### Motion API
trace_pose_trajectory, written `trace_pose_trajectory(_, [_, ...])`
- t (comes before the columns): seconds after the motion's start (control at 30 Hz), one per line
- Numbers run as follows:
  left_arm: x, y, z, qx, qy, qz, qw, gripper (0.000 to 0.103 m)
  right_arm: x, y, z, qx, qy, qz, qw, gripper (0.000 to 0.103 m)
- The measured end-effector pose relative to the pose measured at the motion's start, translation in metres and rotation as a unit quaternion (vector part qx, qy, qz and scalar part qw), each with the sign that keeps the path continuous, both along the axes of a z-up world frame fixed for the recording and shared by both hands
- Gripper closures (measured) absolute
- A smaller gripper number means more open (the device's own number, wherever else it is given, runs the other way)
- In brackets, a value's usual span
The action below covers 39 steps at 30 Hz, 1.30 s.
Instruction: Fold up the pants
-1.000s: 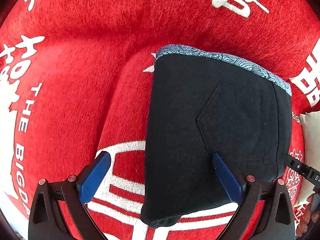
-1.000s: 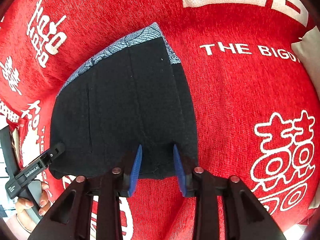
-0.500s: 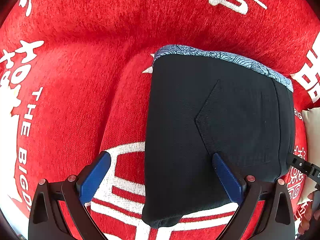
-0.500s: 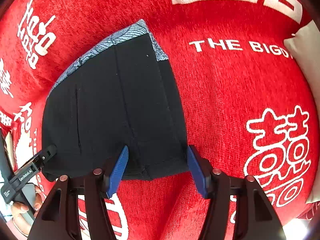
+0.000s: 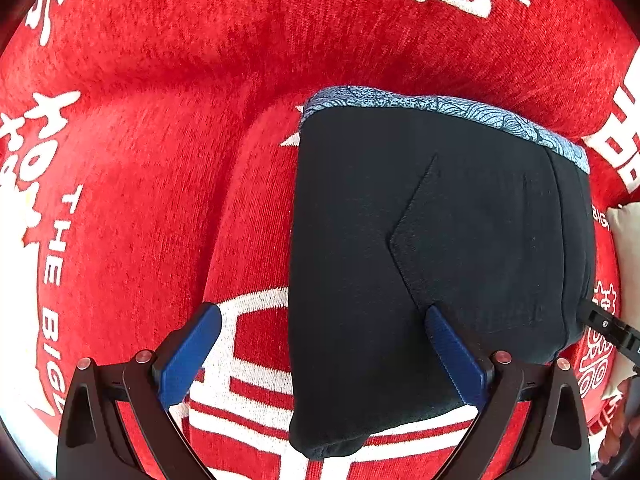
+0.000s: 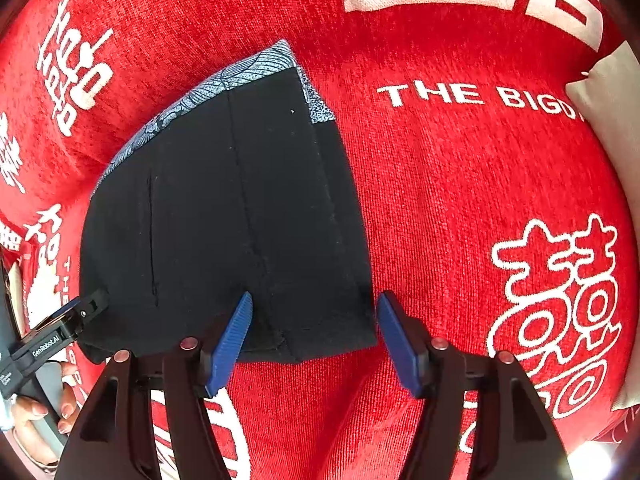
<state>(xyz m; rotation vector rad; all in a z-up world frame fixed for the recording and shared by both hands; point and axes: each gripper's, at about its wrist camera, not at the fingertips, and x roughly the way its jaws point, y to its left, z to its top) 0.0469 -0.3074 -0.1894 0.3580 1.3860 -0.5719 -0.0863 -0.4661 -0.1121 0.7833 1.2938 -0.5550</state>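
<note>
The black pants (image 5: 432, 264) lie folded into a compact block on a red cloth, with a blue patterned waistband (image 5: 440, 106) along the far edge. They also show in the right wrist view (image 6: 224, 224). My left gripper (image 5: 320, 344) is open and empty over the near left corner of the pants. My right gripper (image 6: 314, 332) is open and empty, its blue pads either side of the near right corner. Each gripper's tip shows in the other's view: the right one (image 5: 612, 328) and the left one (image 6: 60, 332).
The red cloth (image 6: 460, 200) with white characters and lettering covers the whole surface. A white cushion (image 6: 608, 120) lies at the right edge. A person's hand (image 6: 44, 412) holds the left gripper's handle at the lower left.
My right gripper has opened from a narrow grip on the pants' near edge to wide open and let the cloth go. The left gripper has stayed open and barely moved.
</note>
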Motion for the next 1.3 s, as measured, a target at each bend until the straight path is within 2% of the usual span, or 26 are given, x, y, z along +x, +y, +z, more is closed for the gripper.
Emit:
trace_pose_trajectory(0.4, [-0.001,-0.003,0.005,0.01,-0.004,0.009,0.9999,0.0,-0.008,-0.005,0.001,0.0,0.001,0.0,1.0,0.034])
trace_pose_trajectory(0.53, [-0.001,-0.006,0.008,0.016,-0.006,0.008,0.9998,0.0,-0.005,-0.008,0.006,-0.001,0.014,0.005,1.0,0.024])
trace_pose_trajectory(0.7, [0.0,-0.011,0.019,0.019,0.007,0.01,0.9997,0.0,-0.009,-0.01,0.011,0.005,0.019,0.016,1.0,0.024])
trace_pose_trajectory(0.8, [0.003,-0.012,0.037,-0.002,0.012,-0.001,0.9999,0.0,-0.012,-0.014,0.019,0.013,0.007,0.019,1.0,0.024])
trace_pose_trajectory(0.87, [0.006,-0.012,0.046,-0.019,0.016,-0.015,0.9996,0.0,-0.018,-0.021,0.024,0.04,-0.02,0.008,0.999,0.024])
trace_pose_trajectory(0.93, [0.011,-0.014,0.05,-0.031,0.028,-0.027,0.9987,0.0,-0.028,-0.033,0.025,0.073,-0.04,-0.016,0.996,0.024])
trace_pose_trajectory(1.03, [0.018,-0.015,0.049,-0.041,0.05,-0.035,0.9973,0.0,-0.035,-0.047,0.028,0.084,-0.054,-0.031,0.994,0.024])
trace_pose_trajectory(1.2, [0.037,-0.011,0.038,-0.087,0.132,-0.011,0.9873,0.0,-0.044,-0.062,0.025,0.107,-0.077,-0.037,0.991,0.024])
trace_pose_trajectory(1.3, [0.047,-0.012,0.036,-0.098,0.141,-0.013,0.9851,0.0,-0.042,-0.076,0.018,0.126,-0.088,-0.037,0.987,0.024])
